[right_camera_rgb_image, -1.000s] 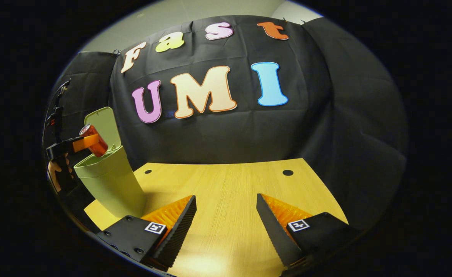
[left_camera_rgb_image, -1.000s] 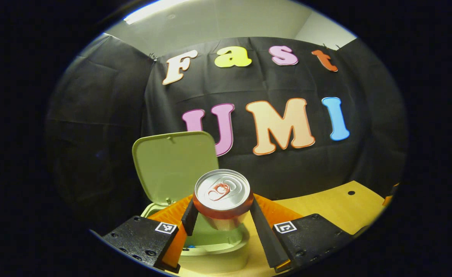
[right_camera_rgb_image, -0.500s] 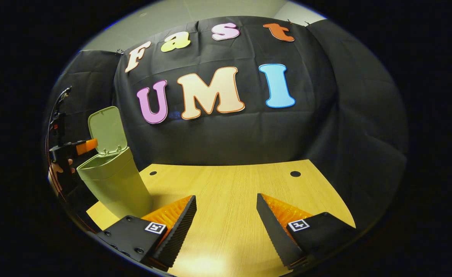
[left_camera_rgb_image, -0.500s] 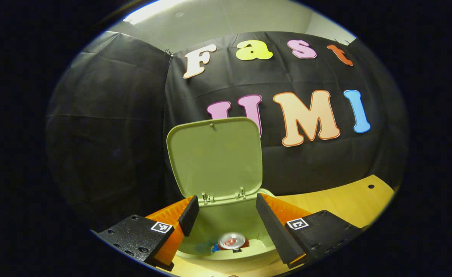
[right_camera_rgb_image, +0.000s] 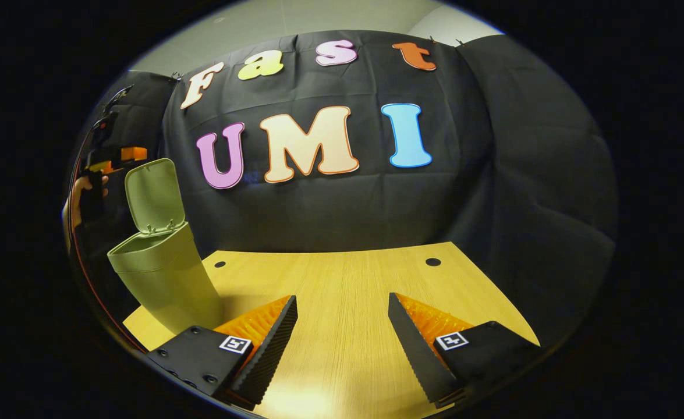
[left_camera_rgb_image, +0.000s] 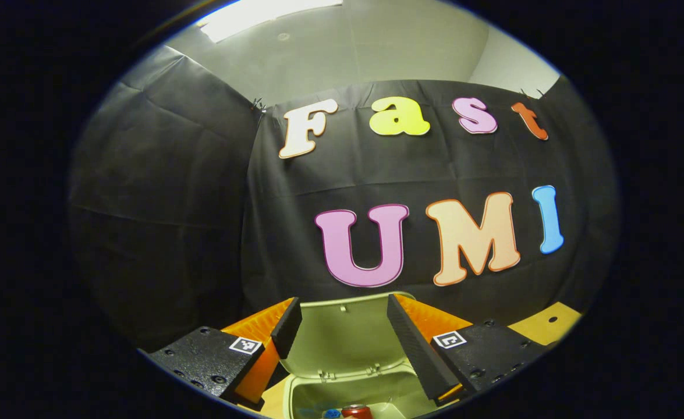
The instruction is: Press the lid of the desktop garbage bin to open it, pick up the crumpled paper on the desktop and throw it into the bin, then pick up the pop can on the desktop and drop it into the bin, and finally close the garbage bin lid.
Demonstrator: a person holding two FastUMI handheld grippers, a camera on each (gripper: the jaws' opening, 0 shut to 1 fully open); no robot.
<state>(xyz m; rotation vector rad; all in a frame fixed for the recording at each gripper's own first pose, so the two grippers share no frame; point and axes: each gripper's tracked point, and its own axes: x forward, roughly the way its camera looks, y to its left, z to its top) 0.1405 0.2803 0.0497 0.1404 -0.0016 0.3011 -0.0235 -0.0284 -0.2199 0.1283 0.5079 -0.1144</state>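
Looking along the left gripper (left_camera_rgb_image: pixel 339 334) in the left gripper view, its two fingers stand apart at the bottom centre of the frame and grasp nothing. Between them shows the raised lid (left_camera_rgb_image: pixel 342 334) of the green bin (left_camera_rgb_image: pixel 295 398), with its two hinges at the lid's lower edge. Below, at the very bottom of the frame, the bin's mouth is open, and inside it lies the red can (left_camera_rgb_image: pixel 357 411), with a small blue thing (left_camera_rgb_image: pixel 331 414) just beside it on the left. A corner of the wooden table (left_camera_rgb_image: pixel 551 326) shows at the lower right, with one dark round hole in it. Each finger mount carries a small square black-and-white marker; no readable word is on them.

In the right gripper view, the right gripper (right_camera_rgb_image: pixel 342 326) is at the bottom centre, fingers spread wide and empty above the table (right_camera_rgb_image: pixel 342 279). The bin (right_camera_rgb_image: pixel 164 279) stands at the left of the frame on the table's left edge, its lid (right_camera_rgb_image: pixel 152 195) upright. The left gripper (right_camera_rgb_image: pixel 117 160), held by a hand (right_camera_rgb_image: pixel 80 198), is at the upper left, just beside the lid's top. No brand can be read on the bin.
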